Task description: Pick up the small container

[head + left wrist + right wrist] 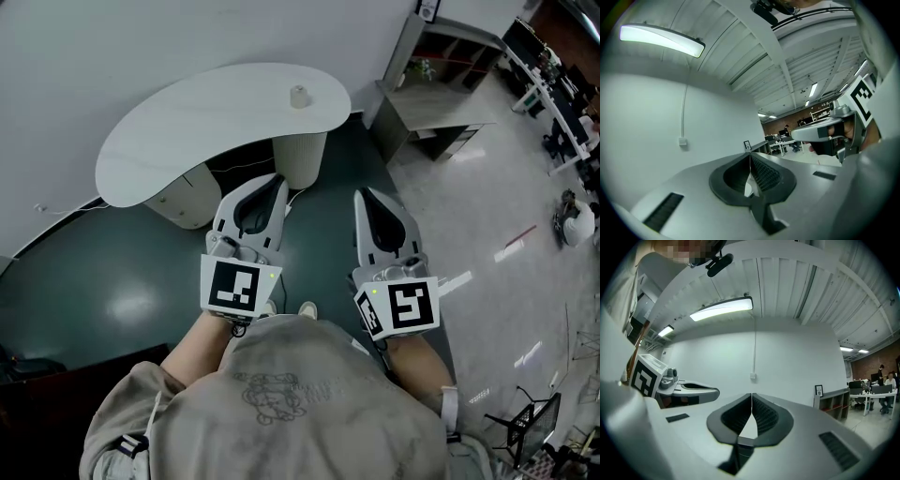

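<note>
A small pale container (299,96) stands on the white kidney-shaped table (187,131), near its far right end. My left gripper (276,179) and right gripper (364,193) are held side by side in front of the person's chest, short of the table and well below the container in the head view. Both point towards the table. In the left gripper view the left gripper (750,156) has its jaws together with nothing between them. The right gripper (751,396) looks the same in its own view. Neither gripper view shows the container; both face the white wall and ceiling.
The table rests on ribbed pale pedestals (301,155) on a dark green floor. A low grey shelf unit (427,117) stands to the right. Desks and a seated person (574,220) are at the far right. A black chair base (525,427) sits at the lower right.
</note>
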